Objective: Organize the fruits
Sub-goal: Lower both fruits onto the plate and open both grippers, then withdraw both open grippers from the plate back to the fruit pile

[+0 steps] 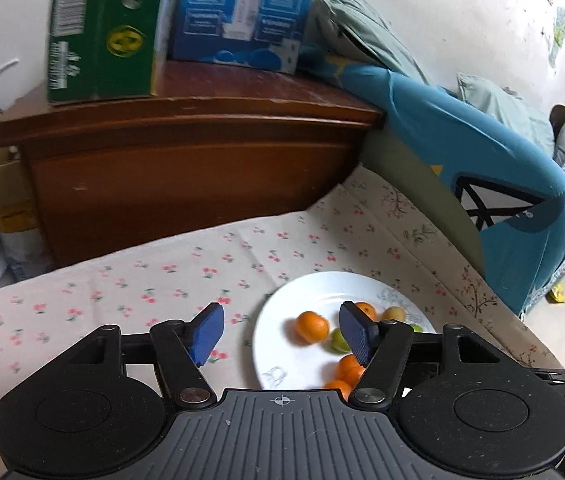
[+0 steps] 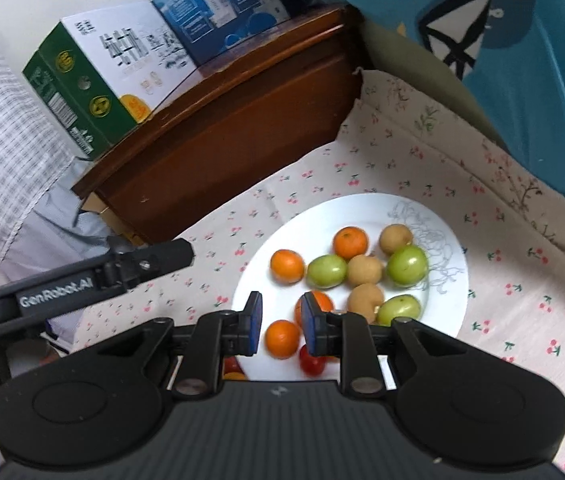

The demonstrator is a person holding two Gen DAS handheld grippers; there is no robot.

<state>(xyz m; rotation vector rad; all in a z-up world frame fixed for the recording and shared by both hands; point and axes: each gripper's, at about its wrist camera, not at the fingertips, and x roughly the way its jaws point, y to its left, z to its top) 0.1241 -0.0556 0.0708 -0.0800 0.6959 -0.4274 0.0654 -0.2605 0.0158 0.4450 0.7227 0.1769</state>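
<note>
A white plate (image 2: pixel 456 280) on a cherry-print cloth holds several oranges, three green fruits (image 2: pixel 327 271), tan round fruits (image 2: pixel 364 270) and a red tomato (image 2: pixel 311 361). My right gripper (image 2: pixel 281 325) hangs over the plate's near edge, its blue pads close against the sides of a small orange (image 2: pixel 282 340). In the left wrist view the plate (image 1: pixel 282 300) lies to the right. My left gripper (image 1: pixel 281 333) stands open above the plate's left rim, with nothing held. A blurred orange (image 1: pixel 312 326) lies on the plate beyond its pads.
A brown wooden cabinet (image 1: pixel 186 168) rises behind the cloth, with a green carton (image 1: pixel 98 32) and a blue box (image 1: pixel 242 12) on top. Blue bedding (image 1: pixel 482 168) crowds the right side. The left gripper's black body (image 2: pixel 82 280) reaches in left of the plate.
</note>
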